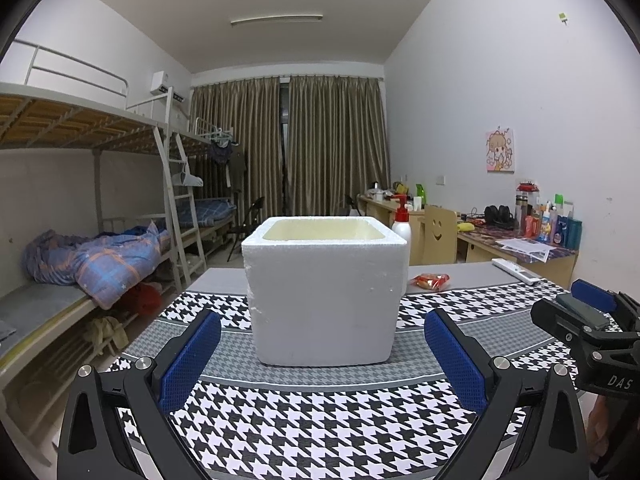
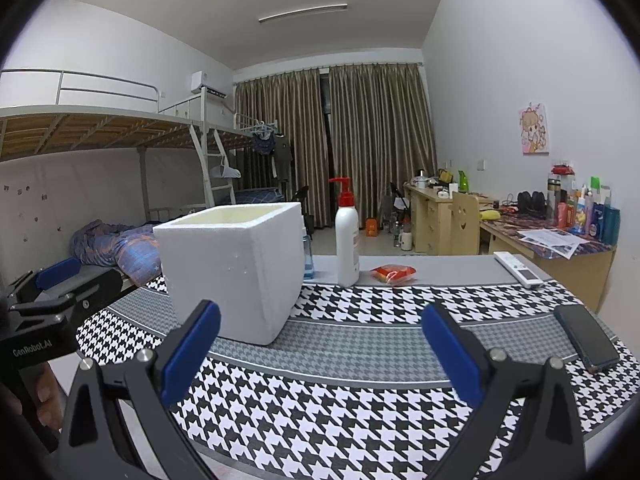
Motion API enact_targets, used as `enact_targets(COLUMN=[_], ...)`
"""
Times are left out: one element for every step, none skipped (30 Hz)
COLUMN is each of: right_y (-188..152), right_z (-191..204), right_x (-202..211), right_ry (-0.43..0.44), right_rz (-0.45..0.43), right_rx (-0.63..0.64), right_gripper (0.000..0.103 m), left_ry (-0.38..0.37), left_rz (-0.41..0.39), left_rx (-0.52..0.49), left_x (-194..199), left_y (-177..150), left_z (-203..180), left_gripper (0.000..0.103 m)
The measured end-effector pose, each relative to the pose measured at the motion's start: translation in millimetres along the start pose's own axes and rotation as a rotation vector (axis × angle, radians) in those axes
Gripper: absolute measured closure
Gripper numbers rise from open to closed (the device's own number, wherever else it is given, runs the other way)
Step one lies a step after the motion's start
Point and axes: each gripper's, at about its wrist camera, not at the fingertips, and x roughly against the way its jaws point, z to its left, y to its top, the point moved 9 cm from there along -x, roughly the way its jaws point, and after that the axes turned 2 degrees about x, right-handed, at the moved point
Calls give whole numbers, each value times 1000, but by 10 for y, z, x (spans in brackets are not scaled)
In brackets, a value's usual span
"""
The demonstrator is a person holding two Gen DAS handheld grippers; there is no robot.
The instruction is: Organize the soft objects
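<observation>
A white foam box [image 1: 324, 292] stands open-topped on the houndstooth tablecloth [image 1: 320, 412], straight ahead of my left gripper [image 1: 322, 332], which is open and empty a short way before it. In the right wrist view the foam box [image 2: 232, 272] is ahead to the left, and my right gripper [image 2: 320, 328] is open and empty, facing bare cloth beside it. A small red soft packet [image 2: 393, 273] lies behind on the grey table strip, also visible as the red packet [image 1: 430, 281] right of the box. The box's inside is hidden.
A white pump bottle [image 2: 347, 240] stands behind the box, with a blue-tinted bottle [image 2: 307, 256] partly hidden. A white remote [image 2: 518, 269] and a dark phone [image 2: 586, 336] lie at the right. Bunk beds [image 1: 80, 184] are left, desks [image 1: 516, 240] along the right wall.
</observation>
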Motion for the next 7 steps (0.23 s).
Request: enact_targets(right_y=[-1, -3, -4, -2, -2, -4, -3], right_z=[2, 4, 5, 6, 2, -1, -6], right_x=[-2, 0, 1, 1, -1, -7, -13], right_ry=[1, 1, 1, -1, -3, -2, -1], right_rz=[1, 2, 2, 1, 1, 4, 6], right_rx=[0, 1, 3, 4, 3, 1, -1], right_gripper=[1, 1, 1, 1, 1, 1, 1], left_ry=[-1, 0, 0, 0, -1, 0, 0], left_rz=[0, 1, 2, 2, 3, 5, 7], left_rx=[0, -1, 0, 1, 1, 1, 1], left_x=[-2, -1, 2, -2, -5, -6, -11], left_y=[0, -2, -2, -5, -9, -16, -26], left_z=[0, 0, -3, 2, 1, 2, 3], left_gripper=[1, 1, 1, 1, 1, 1, 1])
